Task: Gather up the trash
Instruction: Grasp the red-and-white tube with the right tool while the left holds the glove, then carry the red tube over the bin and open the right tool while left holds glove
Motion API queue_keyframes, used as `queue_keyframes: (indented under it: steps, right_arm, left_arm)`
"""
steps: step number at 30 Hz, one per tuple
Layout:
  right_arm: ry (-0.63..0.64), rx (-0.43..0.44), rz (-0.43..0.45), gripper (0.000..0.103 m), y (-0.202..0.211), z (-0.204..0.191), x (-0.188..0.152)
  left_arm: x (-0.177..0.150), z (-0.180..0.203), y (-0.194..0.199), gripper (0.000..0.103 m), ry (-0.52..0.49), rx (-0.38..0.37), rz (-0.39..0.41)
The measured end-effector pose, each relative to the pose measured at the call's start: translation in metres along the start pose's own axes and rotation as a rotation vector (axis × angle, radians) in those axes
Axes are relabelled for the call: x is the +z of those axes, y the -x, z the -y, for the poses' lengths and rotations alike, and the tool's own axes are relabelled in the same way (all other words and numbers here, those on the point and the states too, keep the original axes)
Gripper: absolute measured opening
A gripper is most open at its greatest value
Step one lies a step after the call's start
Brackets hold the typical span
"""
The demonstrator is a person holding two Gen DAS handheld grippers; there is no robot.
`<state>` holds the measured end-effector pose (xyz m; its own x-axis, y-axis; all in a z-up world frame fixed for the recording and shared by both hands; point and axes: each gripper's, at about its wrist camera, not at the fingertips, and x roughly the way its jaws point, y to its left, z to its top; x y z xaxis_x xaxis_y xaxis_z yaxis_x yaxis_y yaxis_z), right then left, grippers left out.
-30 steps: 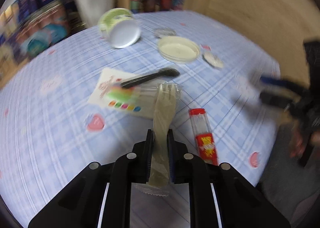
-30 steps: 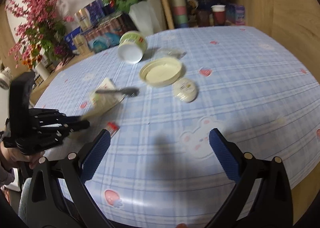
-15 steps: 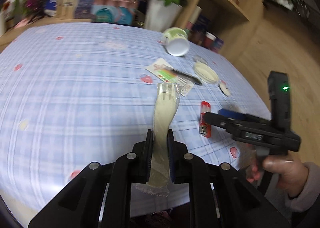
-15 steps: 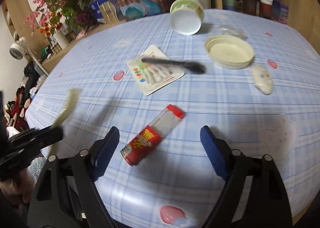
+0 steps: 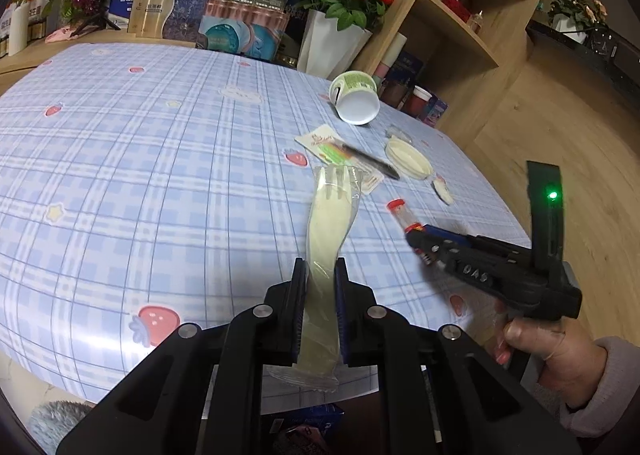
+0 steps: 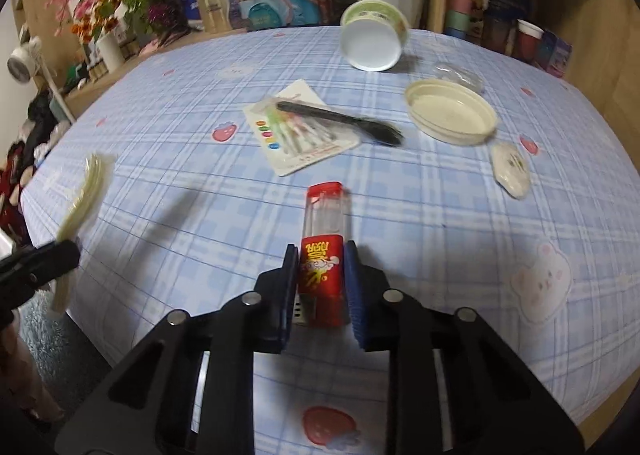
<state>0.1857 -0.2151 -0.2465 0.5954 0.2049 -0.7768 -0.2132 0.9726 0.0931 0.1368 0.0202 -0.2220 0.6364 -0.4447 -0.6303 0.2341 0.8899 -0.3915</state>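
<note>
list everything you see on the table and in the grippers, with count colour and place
wrapped plastic fork: 1, cream, held in left gripper above the table
tube container: 1, red and clear, lying on table between right gripper's jaws
black fork: 1, black, lying across the card
card of picks: 1, white with coloured picks, mid table
tipped cup: 1, green and white, on its side at far edge
round lid: 1, cream, right of card
small foil lid: 1, whitish, near right edge
tablecloth: 1, blue plaid
left gripper: 1, black
right gripper: 1, black, blue pads
</note>
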Motion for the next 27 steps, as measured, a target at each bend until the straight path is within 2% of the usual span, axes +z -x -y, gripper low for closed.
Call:
queue_keyframes:
  steps: [7, 11, 18, 24, 27]
  right_arm:
    - [-0.060, 0.037, 0.009, 0.025, 0.001, 0.009, 0.000]
    - [-0.014, 0.005, 0.009, 0.025, 0.000, 0.002, 0.000]
    - [0.017, -0.009, 0.022, 0.026, -0.003, 0.000, 0.001]
    - [-0.007, 0.030, 0.008, 0.025, -0.002, 0.005, 0.004]
    - [-0.039, 0.061, 0.041, 0.025, 0.010, 0.007, 0.004]
  left_arm:
    - [-0.009, 0.003, -0.006, 0.014, -0.018, 0.014, -0.011]
    - [-0.012, 0.005, -0.010, 0.014, -0.041, 0.027, -0.020]
    - [-0.013, 0.000, -0.015, 0.014, -0.015, 0.023, -0.032]
    - [-0.012, 0.005, -0.014, 0.014, -0.030, 0.014, -0.026]
    - [-0.008, 0.006, -0.005, 0.014, -0.022, 0.010, 0.001]
